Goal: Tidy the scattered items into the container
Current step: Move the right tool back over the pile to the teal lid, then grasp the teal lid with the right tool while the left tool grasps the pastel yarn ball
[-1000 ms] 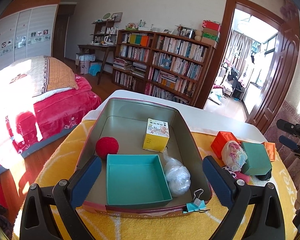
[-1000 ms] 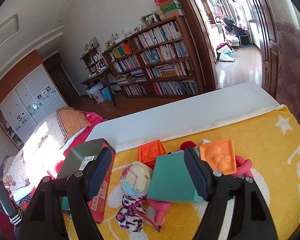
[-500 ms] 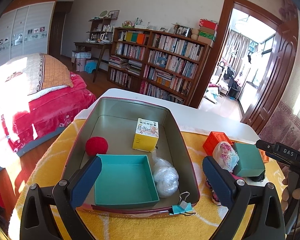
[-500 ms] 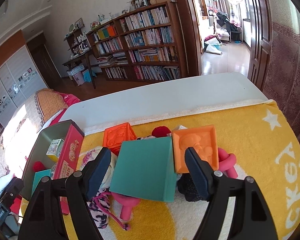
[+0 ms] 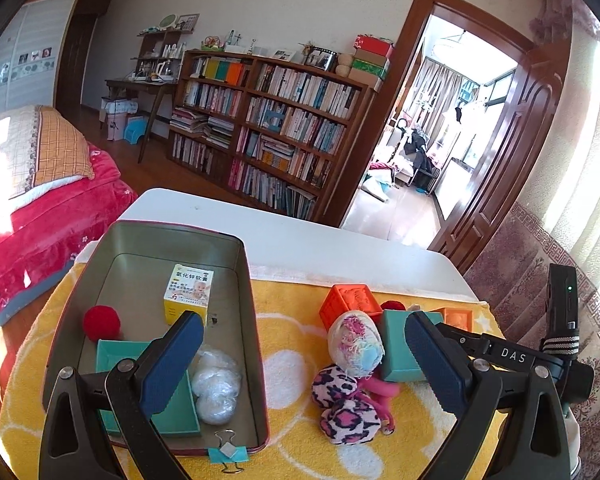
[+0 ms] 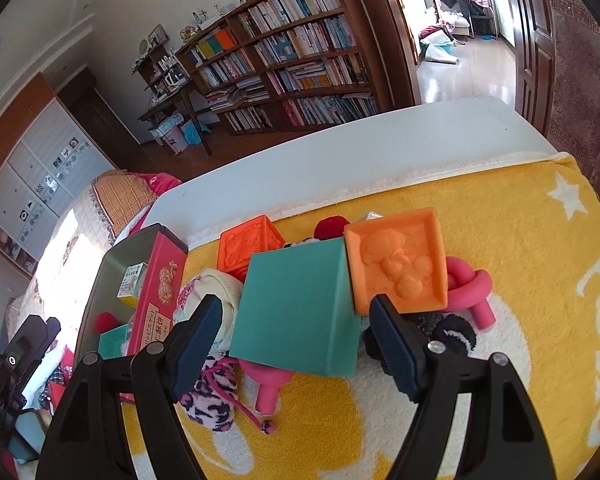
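Observation:
The open tin [image 5: 256,320] stands at the left of the yellow towel and holds a red ball [image 5: 101,323], a yellow box [image 5: 188,294], a teal tray [image 5: 116,356] and a white plastic wad [image 5: 216,388]. My left gripper [image 5: 304,368] hangs open above the tin's right wall and the loose pile, gripping nothing. My right gripper [image 6: 294,340] is open and tilted down over a teal box [image 6: 296,312], which lies between the jaws with small gaps to both pads. An orange cube [image 6: 398,260] leans on the box's right side.
Around the teal box lie a red-orange cube [image 6: 248,248], a pale yarn ball [image 6: 216,292], a pink leopard-print pouch [image 6: 212,396], a pink foam knot [image 6: 472,284] and a black fuzzy item [image 6: 448,332]. A binder clip [image 5: 228,454] sits at the tin's front rim. The white table edge lies beyond the towel.
My left gripper has drifted right and risen, so the tin now sits left and the pile lies between its fingers. My right gripper has dipped closer around the teal box.

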A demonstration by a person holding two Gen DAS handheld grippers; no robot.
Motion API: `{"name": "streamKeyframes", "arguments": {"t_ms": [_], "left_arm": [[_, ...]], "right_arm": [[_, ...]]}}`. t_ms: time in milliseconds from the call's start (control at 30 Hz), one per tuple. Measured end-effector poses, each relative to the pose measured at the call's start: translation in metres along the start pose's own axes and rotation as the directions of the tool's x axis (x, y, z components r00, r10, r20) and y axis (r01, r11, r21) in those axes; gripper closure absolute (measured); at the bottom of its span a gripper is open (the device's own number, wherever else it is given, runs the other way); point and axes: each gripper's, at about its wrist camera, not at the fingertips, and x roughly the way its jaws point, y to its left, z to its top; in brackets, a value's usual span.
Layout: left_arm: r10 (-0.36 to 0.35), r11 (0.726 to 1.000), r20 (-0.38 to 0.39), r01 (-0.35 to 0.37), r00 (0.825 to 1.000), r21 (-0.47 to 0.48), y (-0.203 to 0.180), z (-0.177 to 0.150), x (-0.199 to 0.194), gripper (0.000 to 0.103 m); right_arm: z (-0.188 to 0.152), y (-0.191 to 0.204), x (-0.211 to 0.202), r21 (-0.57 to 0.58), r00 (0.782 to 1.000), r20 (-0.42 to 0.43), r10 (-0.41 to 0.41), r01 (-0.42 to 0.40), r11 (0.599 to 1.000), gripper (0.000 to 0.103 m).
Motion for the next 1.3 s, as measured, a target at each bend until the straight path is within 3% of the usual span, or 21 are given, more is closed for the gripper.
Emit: {"name": "streamKeyframes", "arguments": {"t_ms": [200, 400, 633, 833, 933, 1300], "left_arm": [[-0.044, 0.997, -0.053, 0.040, 0.998, -0.068, -0.022, 0.007, 0.035, 0.001], [-0.028, 0.996, -0.083, 0.021, 0.996, -0.084, -0.021, 0.011, 0.056, 0.001], [-0.021, 0.990, -0.086, 0.009, 0.996, -0.139, 0.000, 0.012, 0.057, 0.001], [-0.027, 0.989, -0.093, 0.013, 0.995, -0.146, 0.003, 0.011, 0.059, 0.001], [-0.032, 0.990, -0.099, 0.018, 0.995, -0.140, 0.001, 0.009, 0.062, 0.001], [-0.046, 0.996, -0.160, 0.033, 0.986, -0.084, -0.014, -0.005, 0.088, 0.001]], "right_arm": [[-0.001, 0.000, 0.005, -0.001, 0.999, -0.047, 0.014, -0.014, 1.000, 0.024], [-0.009, 0.020, 0.018, -0.098, 0.997, -0.067, -0.050, 0.043, 0.994, 0.023], [-0.022, 0.042, 0.034, -0.194, 0.984, -0.022, -0.177, 0.169, 0.966, 0.012], [-0.035, 0.053, 0.051, -0.279, 0.958, 0.015, -0.285, 0.278, 0.919, 0.006], [-0.036, 0.050, 0.048, -0.274, 0.954, 0.033, -0.297, 0.294, 0.916, 0.011], [-0.023, 0.033, 0.017, -0.239, 0.958, 0.077, -0.275, 0.285, 0.928, 0.013]]}}
